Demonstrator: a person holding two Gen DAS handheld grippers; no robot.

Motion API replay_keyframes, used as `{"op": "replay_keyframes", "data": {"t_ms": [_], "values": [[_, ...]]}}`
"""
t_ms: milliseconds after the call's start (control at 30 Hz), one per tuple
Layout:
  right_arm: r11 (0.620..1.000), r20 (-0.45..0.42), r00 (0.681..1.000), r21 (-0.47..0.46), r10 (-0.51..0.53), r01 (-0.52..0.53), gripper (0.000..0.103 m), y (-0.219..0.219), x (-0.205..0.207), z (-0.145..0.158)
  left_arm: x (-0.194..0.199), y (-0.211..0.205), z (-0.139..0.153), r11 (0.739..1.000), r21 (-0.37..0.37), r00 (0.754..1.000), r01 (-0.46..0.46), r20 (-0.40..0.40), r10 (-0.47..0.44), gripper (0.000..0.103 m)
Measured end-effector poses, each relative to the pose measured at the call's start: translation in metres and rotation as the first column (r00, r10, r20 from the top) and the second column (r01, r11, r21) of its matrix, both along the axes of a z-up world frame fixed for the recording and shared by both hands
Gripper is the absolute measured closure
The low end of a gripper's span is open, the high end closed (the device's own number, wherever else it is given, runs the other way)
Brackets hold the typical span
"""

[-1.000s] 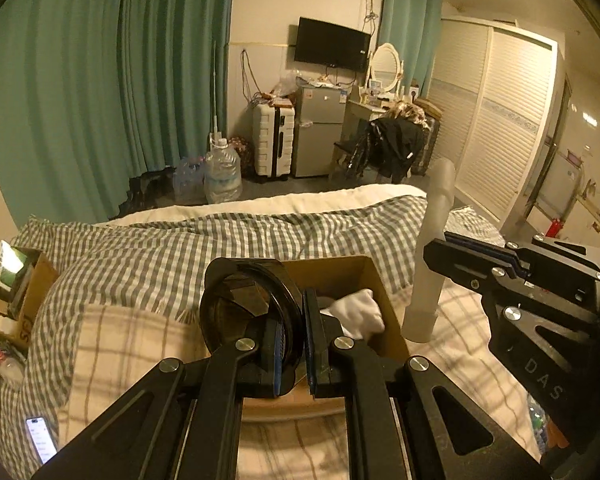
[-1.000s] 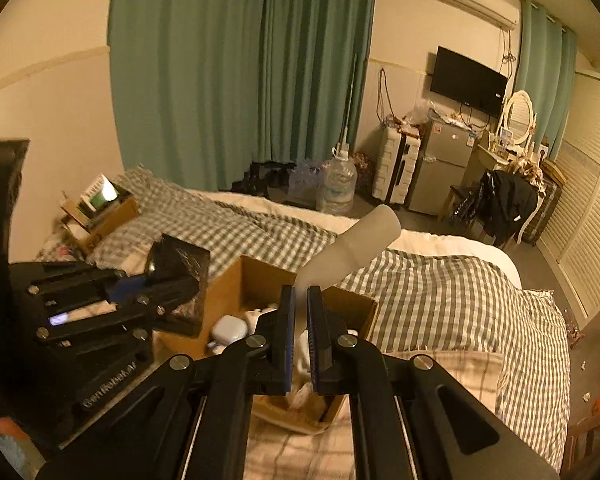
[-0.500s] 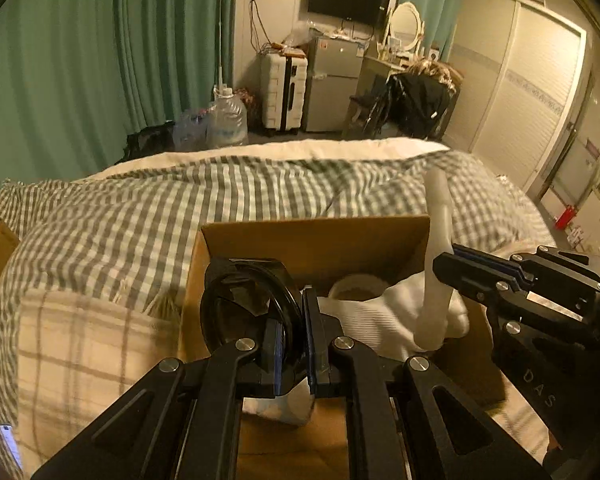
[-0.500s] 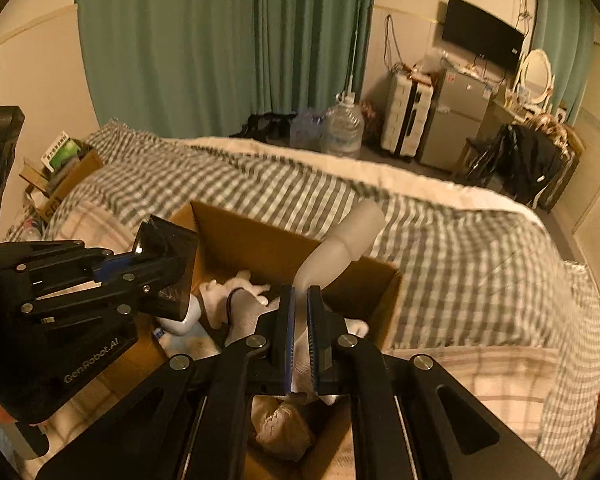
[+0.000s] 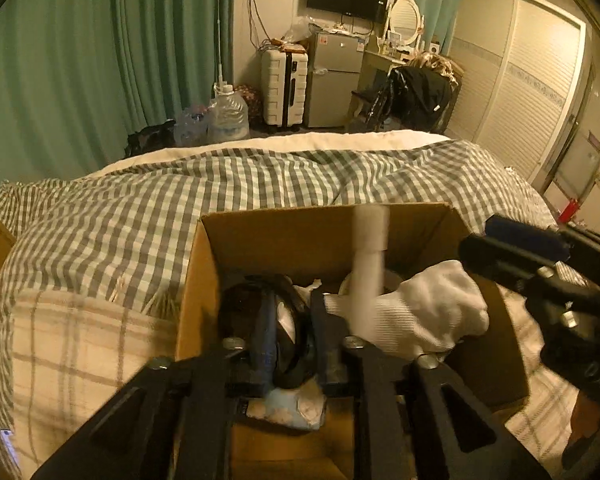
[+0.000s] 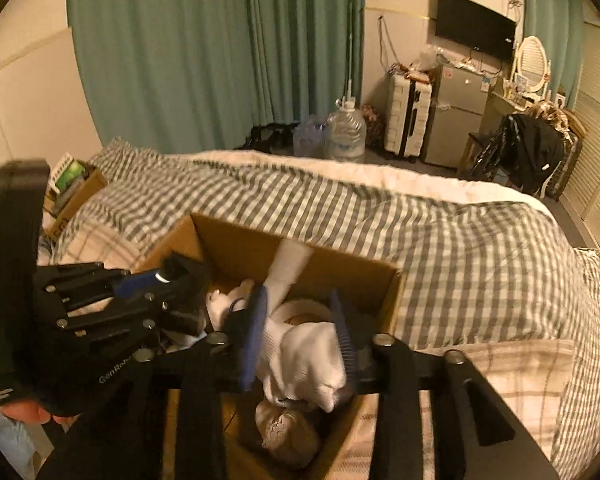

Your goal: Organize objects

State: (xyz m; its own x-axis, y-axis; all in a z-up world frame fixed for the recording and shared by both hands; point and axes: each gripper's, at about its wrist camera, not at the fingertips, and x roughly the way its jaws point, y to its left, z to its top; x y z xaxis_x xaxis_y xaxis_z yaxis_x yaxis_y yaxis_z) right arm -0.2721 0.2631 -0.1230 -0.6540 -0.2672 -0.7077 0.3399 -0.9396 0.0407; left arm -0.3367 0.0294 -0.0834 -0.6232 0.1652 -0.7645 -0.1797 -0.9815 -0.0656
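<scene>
An open cardboard box [image 5: 284, 236] sits on the checked bed; it also shows in the right wrist view [image 6: 340, 268]. My left gripper [image 5: 288, 320] is low inside it, jaws parted around a dark round glass object [image 5: 284, 344]. My right gripper [image 6: 300, 332] is open over the box. The white frosted bottle [image 5: 370, 252] stands loose inside, leaning on white cloth [image 5: 424, 312]; the right wrist view shows the bottle [image 6: 288, 268] and cloth [image 6: 304, 352] too.
The green-checked duvet [image 5: 220, 196] covers the bed. A plaid pillow [image 5: 80, 340] lies left of the box. Another cardboard box with items [image 6: 70, 184] sits at the bed's far left. A phone [image 5: 8, 440] lies at the lower left.
Both grippers came down into the box. The right gripper's jaws opened and let go of the white bottle. The left gripper's jaws widened around the dark glass object.
</scene>
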Motion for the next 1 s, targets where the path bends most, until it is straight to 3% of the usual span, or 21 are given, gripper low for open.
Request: {"op": "replay_keyframes", "data": {"t_ms": [33,100,133,267,333,400,533,700,800,1000], "values": [[1.000,-0.008,1.000,-0.007,-0.007,0.007,0.064,0.003,0.002,0.005,0.005,0.000,0.005,1.000,0.001,1.000,-0.005,-0.014,0.005,0.056],[0.999,-0.025,0.999,-0.019,-0.033,0.033,0.055,0.011,0.010,0.017,0.014,-0.002,0.017,1.000,-0.003,0.999,-0.017,-0.049,0.017,0.035],[0.999,-0.034,0.998,-0.024,-0.046,0.045,0.049,0.015,0.014,0.024,0.021,-0.003,0.026,1.000,-0.001,0.997,-0.028,-0.070,0.027,0.032],[0.996,-0.084,0.993,-0.037,-0.083,0.080,0.044,0.029,0.040,0.060,0.040,-0.005,0.058,0.999,0.017,0.994,-0.034,-0.100,0.036,0.029],[0.995,-0.118,0.988,-0.038,-0.100,0.097,0.031,0.035,0.054,0.078,0.054,-0.004,0.079,0.999,0.008,0.989,-0.043,-0.143,0.043,0.016],[0.992,-0.166,0.978,-0.046,-0.124,0.118,0.025,0.040,0.074,0.100,0.074,-0.004,0.104,0.999,0.001,0.977,-0.050,-0.207,0.050,0.009],[0.985,-0.236,0.957,-0.074,-0.168,0.155,0.018,0.052,0.111,0.142,0.114,-0.002,0.149,0.999,-0.008,0.950,-0.040,-0.312,0.035,0.004],[0.976,-0.287,0.935,-0.115,-0.209,0.183,0.008,0.062,0.157,0.181,0.170,-0.004,0.192,0.998,0.026,0.896,-0.058,-0.439,0.063,0.000],[0.975,-0.338,0.915,-0.112,-0.220,0.193,0.000,0.064,0.187,0.196,0.198,-0.004,0.205,0.999,0.031,0.880,-0.028,-0.472,0.040,0.000],[0.972,-0.427,0.874,-0.126,-0.233,0.198,0.000,0.067,0.240,0.197,0.249,-0.001,0.207,1.000,0.014,0.832,-0.017,-0.554,0.022,0.000]]}}
